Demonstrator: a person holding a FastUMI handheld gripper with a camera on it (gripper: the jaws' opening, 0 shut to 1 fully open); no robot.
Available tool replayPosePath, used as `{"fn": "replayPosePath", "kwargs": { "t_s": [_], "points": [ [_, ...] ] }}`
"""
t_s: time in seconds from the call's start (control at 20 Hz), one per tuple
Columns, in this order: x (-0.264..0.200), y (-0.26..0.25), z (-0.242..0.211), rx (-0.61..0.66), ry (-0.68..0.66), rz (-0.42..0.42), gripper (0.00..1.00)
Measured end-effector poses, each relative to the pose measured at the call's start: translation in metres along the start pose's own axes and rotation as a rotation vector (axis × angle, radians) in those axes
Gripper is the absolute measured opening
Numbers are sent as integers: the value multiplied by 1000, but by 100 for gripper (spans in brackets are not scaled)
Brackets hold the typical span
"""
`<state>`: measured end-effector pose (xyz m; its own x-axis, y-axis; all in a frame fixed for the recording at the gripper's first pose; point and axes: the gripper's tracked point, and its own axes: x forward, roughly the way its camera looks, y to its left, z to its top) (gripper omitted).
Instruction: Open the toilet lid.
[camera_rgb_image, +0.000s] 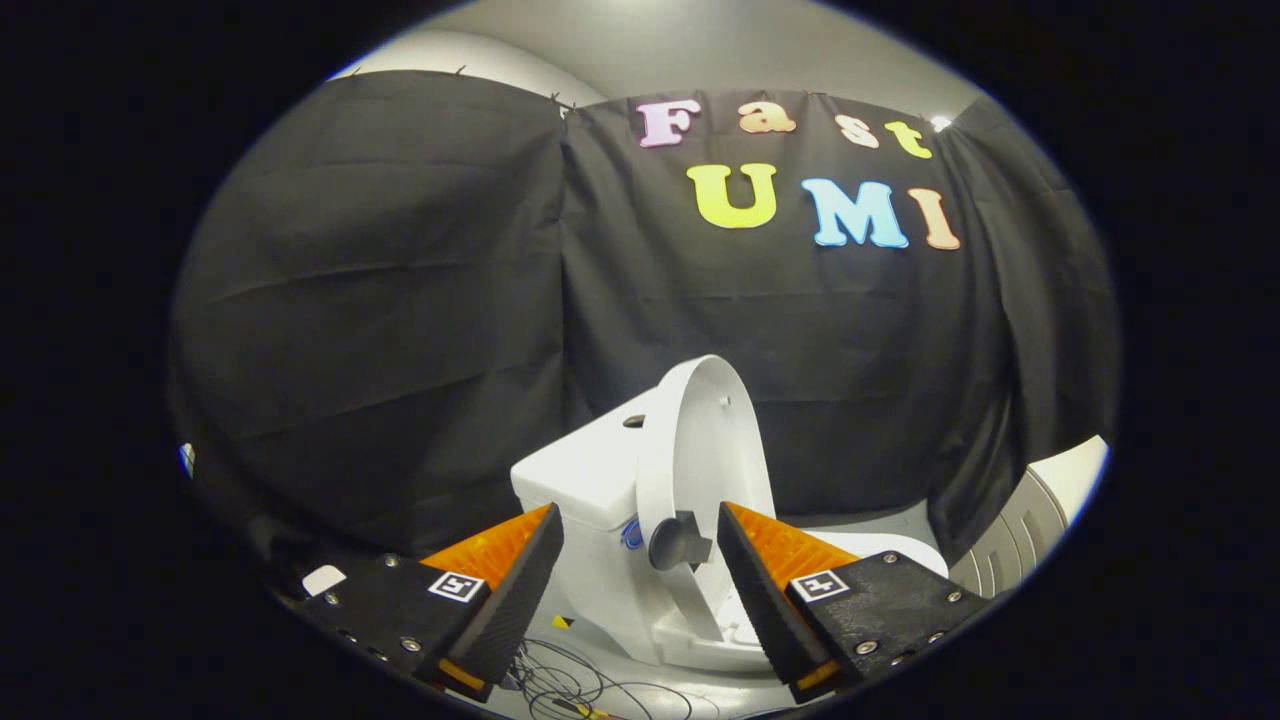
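Already the white plastic toilet lid (705, 440) stands upright by the tank (585, 465); my gripper (640, 550) gapes empty near its dark knob (678, 542), so I judge backing off remains.

- Gripper (640, 560) fingers spread apart, holding nothing.
- Toilet lid (705, 450) raised upright at 12 o'clock, just beyond them, against the tank (580, 470).
- Wires (570, 685) at 6 o'clock.

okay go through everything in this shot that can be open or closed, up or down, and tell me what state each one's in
toilet lid: raised, standing about upright against the tank.
lid knob: dark, free, between and just beyond the fingers, not gripped.
gripper: open, fingers spread wide and holding nothing.
tank: closed, its top cover on.
cables: lying loose on the floor below the fingers.
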<state>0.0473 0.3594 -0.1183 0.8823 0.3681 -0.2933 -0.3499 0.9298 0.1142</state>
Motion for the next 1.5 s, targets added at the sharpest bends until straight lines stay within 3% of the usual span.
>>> {"fn": "replayPosePath", "kwargs": {
  "t_s": [0.35,0.85,1.2,1.5],
  "points": [
    [-63,-76,67,-5,-202,-17,95],
    [-127,-234,103,101,-310,-185,94],
    [-150,-331,86,97,-295,-324,95],
    [-150,-360,77,55,-269,-350,96]
  ]
}}
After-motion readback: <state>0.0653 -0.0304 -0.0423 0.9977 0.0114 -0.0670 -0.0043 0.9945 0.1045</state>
